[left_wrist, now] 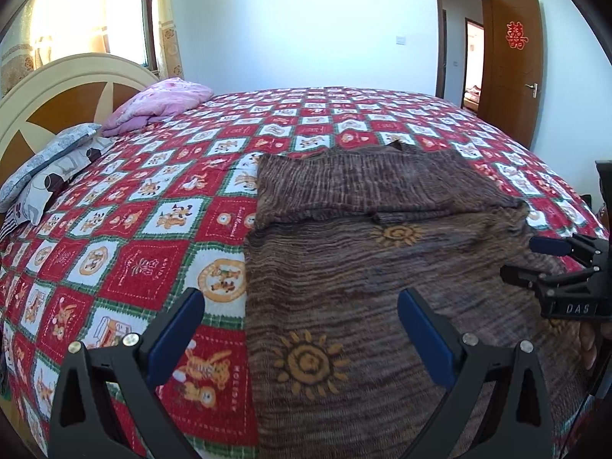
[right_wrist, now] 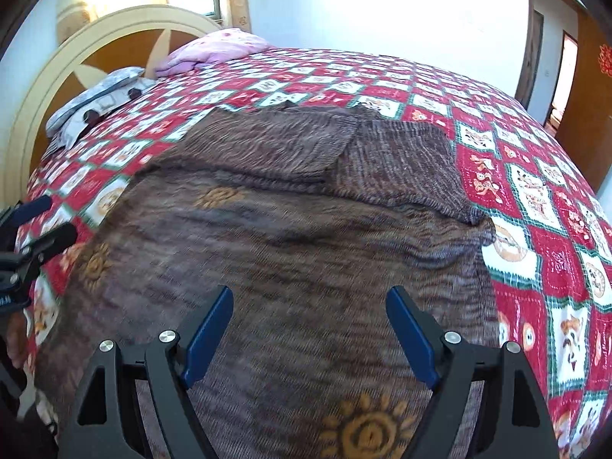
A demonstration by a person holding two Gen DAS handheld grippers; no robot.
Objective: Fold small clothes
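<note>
A brown knitted sweater with yellow sun motifs lies flat on the bed, its sleeves folded across the far part. It also shows in the right wrist view. My left gripper is open and empty, hovering over the sweater's near left edge. My right gripper is open and empty, above the sweater's near part. The right gripper shows at the right edge of the left wrist view, and the left gripper at the left edge of the right wrist view.
The bed has a red, white and green patterned quilt. A pink folded blanket and a grey pillow lie by the headboard. An open wooden door stands at the far right.
</note>
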